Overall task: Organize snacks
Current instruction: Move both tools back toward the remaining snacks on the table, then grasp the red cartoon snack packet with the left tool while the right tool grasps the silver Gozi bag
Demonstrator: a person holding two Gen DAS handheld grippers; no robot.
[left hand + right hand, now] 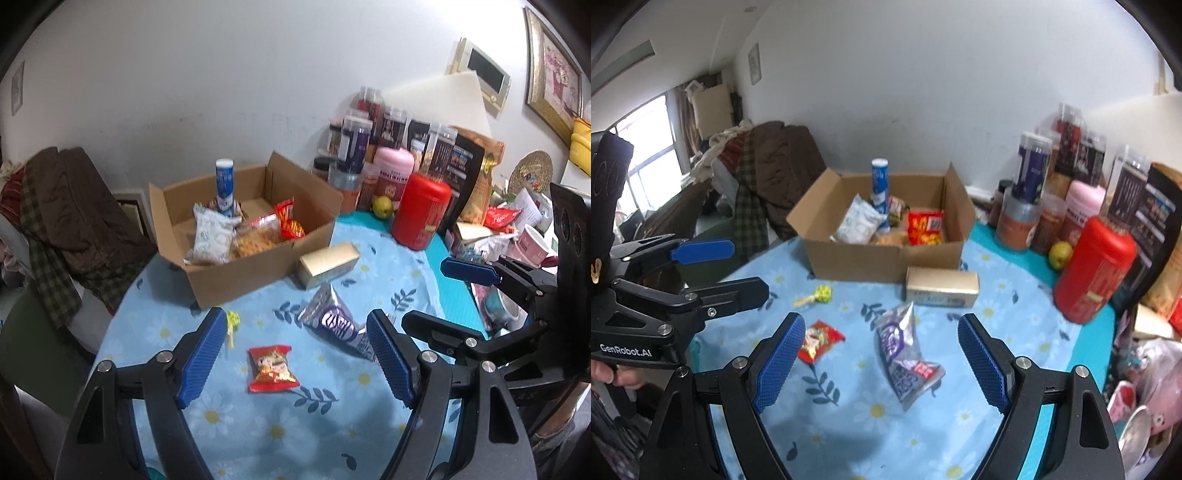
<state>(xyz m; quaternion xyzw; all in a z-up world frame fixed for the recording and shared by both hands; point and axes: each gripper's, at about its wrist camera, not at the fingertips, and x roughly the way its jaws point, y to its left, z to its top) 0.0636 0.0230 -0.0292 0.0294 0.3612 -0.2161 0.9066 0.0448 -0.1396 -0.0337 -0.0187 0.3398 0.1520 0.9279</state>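
Both grippers – left gripper (297, 354) and right gripper (881, 360) – hover with fingers apart and empty, a red packet (272, 368) and silver-purple pouch (905, 354) lying loose between them, while beyond sits the half-filled cardboard box (258, 266) – gold carton (328, 264) and lollipop (232, 325) also remain out.

My left gripper (295, 354) is a black plastic frame whose two arms end in ribbed blue pads (202, 356), each arm pinned with round silver screws (164, 356). My right gripper (881, 360) is its twin, black with knurled blue pads (779, 363) and the same silver screw heads (740, 362). Seen from the right wrist, the left gripper's black body carries white "GenRobot.AI" lettering (625, 350), and just below that lettering my fingers (607, 374) wrap the handle.
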